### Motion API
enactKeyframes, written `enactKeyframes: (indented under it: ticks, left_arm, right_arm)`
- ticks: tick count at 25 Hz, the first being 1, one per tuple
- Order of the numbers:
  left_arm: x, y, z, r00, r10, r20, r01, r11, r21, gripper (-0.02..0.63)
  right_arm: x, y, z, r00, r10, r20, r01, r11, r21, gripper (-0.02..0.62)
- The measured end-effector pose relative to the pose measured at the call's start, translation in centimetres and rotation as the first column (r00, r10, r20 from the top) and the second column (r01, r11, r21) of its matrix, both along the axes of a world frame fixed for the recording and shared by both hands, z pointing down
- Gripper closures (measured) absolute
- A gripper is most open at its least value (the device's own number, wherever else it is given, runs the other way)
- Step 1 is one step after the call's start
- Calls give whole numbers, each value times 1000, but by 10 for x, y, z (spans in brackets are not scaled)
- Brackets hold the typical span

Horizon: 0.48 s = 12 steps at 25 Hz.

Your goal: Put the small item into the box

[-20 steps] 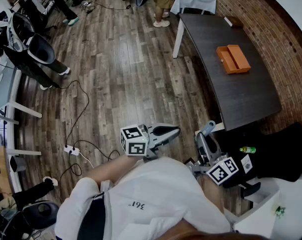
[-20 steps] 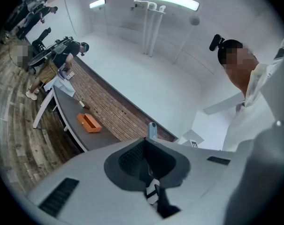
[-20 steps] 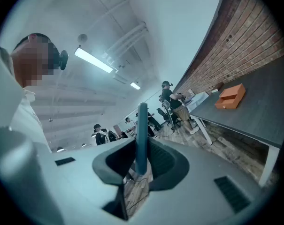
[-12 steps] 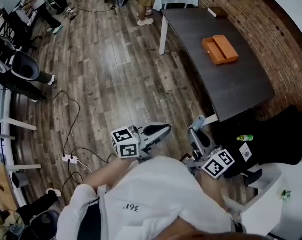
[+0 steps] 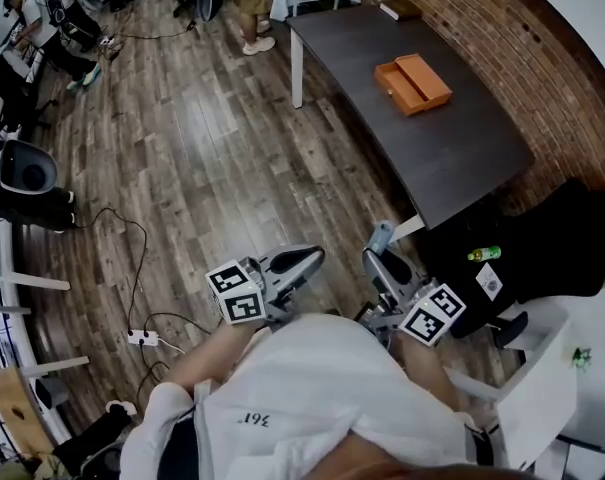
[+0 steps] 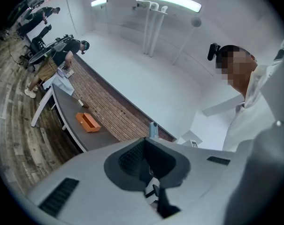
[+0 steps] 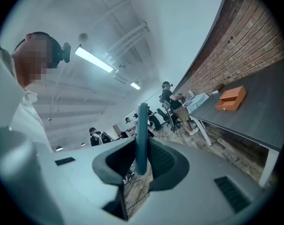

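An open orange box lies on a dark table ahead on the right; it also shows small in the left gripper view and the right gripper view. Both grippers are held close to the person's body, far short of the table. My right gripper is shut on a small, thin light-blue item, which stands upright between the jaws. My left gripper points forward over the wooden floor, shut and holding nothing.
A brick wall runs along the table's far side. A small brown book lies at the table's far end. A black bag with a green bottle sits at the right. Cables and a power strip lie on the floor at the left. People stand at the back.
The person has walked closer to the table, so the table and box have shifted left and nearer in the head view. Both grippers stay held at the body, with the grip unchanged.
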State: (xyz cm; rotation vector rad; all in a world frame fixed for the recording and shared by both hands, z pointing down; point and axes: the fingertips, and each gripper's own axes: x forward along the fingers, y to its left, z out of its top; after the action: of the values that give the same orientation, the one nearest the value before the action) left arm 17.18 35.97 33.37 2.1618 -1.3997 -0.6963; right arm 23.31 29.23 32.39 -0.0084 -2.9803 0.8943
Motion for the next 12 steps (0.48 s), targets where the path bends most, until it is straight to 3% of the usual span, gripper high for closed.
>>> enactKeyframes:
  ticks: [12]
  left_arm:
    - [-44,17,6,998,55,-14,-55,998,-9,597]
  right_arm:
    - [-38,-5,-8,996,90,5,-90,996,2,508]
